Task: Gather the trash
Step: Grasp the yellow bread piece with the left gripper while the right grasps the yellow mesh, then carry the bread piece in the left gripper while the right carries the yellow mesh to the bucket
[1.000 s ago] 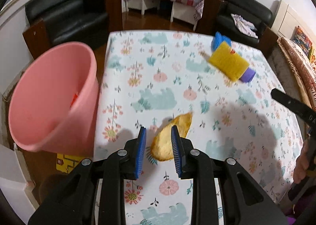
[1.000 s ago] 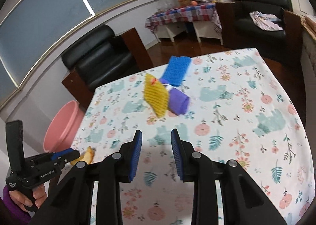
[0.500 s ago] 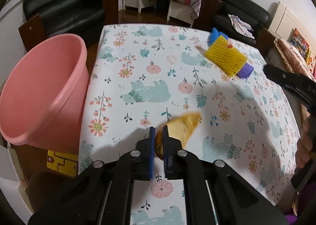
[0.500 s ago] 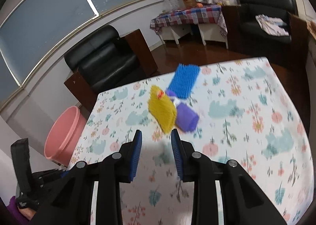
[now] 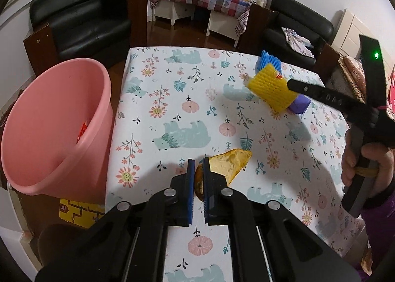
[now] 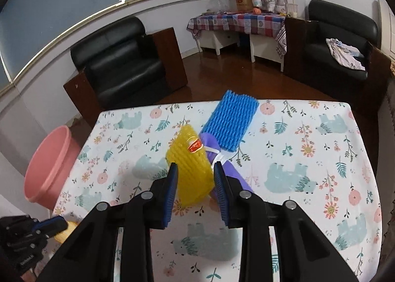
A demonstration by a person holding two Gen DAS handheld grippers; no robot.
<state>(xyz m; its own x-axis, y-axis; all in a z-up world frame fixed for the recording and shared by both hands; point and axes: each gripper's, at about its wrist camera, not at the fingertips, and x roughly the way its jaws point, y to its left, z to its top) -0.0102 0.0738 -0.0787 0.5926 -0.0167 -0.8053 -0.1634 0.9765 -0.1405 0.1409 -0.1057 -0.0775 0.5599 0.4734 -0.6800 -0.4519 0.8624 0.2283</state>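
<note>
My left gripper [image 5: 198, 167] is shut on a yellow fruit peel [image 5: 228, 163] that lies near the left front of the floral table [image 5: 187, 109]. A pink bin [image 5: 49, 128] stands just off the table's left edge, with a red scrap inside. My right gripper [image 6: 195, 175] is open, its jaws on either side of a yellow foam net [image 6: 191, 168]. The net rests against a purple wrapper [image 6: 222, 161] and a blue foam net [image 6: 229, 121]. The right gripper also shows in the left wrist view [image 5: 321, 95], over the yellow net [image 5: 270, 89].
Black armchairs [image 6: 123, 59] and a checked side table [image 6: 242, 22] stand beyond the table's far edge. A yellow printed box [image 5: 79, 212] lies on the floor under the bin. The bin also shows at the left in the right wrist view [image 6: 49, 165].
My left gripper has closed on the peel. My right gripper has moved forward and down until its open jaws straddle the yellow foam net.
</note>
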